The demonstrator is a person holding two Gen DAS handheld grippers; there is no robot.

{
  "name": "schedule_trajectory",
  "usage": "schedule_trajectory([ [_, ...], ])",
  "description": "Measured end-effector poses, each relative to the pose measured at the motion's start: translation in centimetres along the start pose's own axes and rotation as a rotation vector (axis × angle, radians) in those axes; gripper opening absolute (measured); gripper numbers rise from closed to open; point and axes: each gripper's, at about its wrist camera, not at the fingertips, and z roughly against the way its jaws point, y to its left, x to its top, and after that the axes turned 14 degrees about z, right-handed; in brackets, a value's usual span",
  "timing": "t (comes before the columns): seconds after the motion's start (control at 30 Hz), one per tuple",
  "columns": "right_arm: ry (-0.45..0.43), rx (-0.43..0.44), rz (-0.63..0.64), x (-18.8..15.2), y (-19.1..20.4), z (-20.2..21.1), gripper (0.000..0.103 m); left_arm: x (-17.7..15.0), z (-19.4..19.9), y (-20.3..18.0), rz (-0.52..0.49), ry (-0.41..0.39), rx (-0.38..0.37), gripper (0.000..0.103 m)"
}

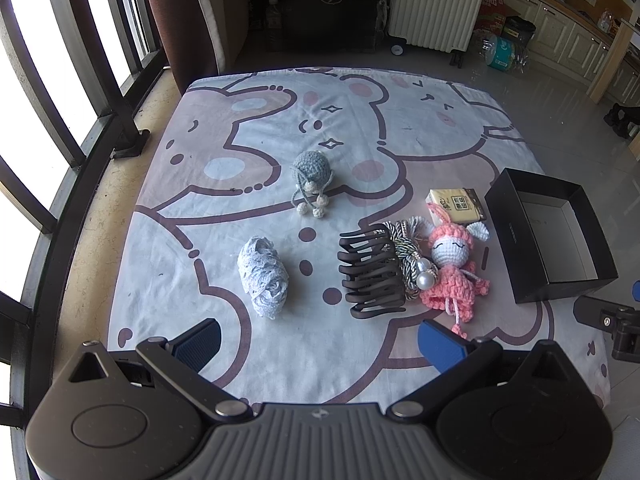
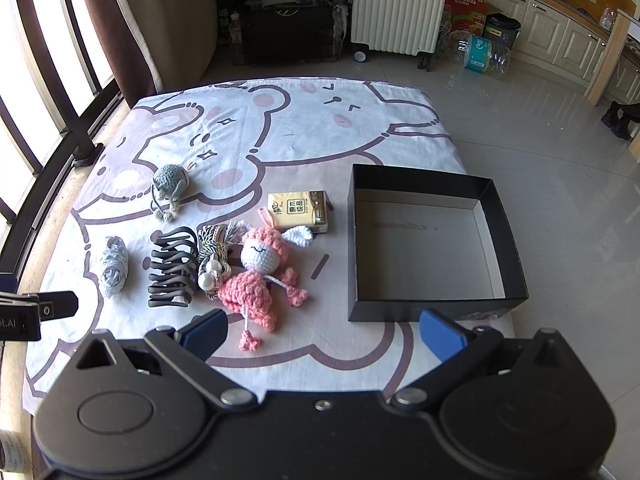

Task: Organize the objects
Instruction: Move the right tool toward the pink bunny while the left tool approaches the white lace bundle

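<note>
On a cartoon-print cloth lie a black claw hair clip, a pink crochet doll, a striped cord with pearls, a yellow tissue pack, a grey-blue crochet toy and a white lace bundle. An empty black box stands at the right. My left gripper is open and empty, hovering near the cloth's front edge. My right gripper is open and empty in front of the doll and box.
The cloth covers a low table. Window bars run along the left. A white ribbed suitcase, a dark crate and a pack of bottles stand on the tiled floor behind. Cabinets line the far right.
</note>
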Motion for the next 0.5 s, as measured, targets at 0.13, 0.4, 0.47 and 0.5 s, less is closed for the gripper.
schedule_trajectory([
  [0.13,0.003,0.007,-0.005,0.0,0.2,-0.4,0.103,0.1,0.1,-0.1,-0.006,-0.008,0.003,0.103],
  [0.4,0.001,0.026,-0.036,0.4,0.0,-0.3,0.103,0.7,0.6,0.5,0.009,-0.038,0.001,0.103],
  [0.47,-0.003,0.021,-0.053,0.6,-0.2,-0.2,0.103,0.9,0.7,0.8,0.014,-0.045,0.003,0.103],
  [0.5,-0.004,0.017,-0.055,0.7,-0.2,-0.2,0.103,1.0,0.7,1.0,0.02,-0.049,0.006,0.103],
])
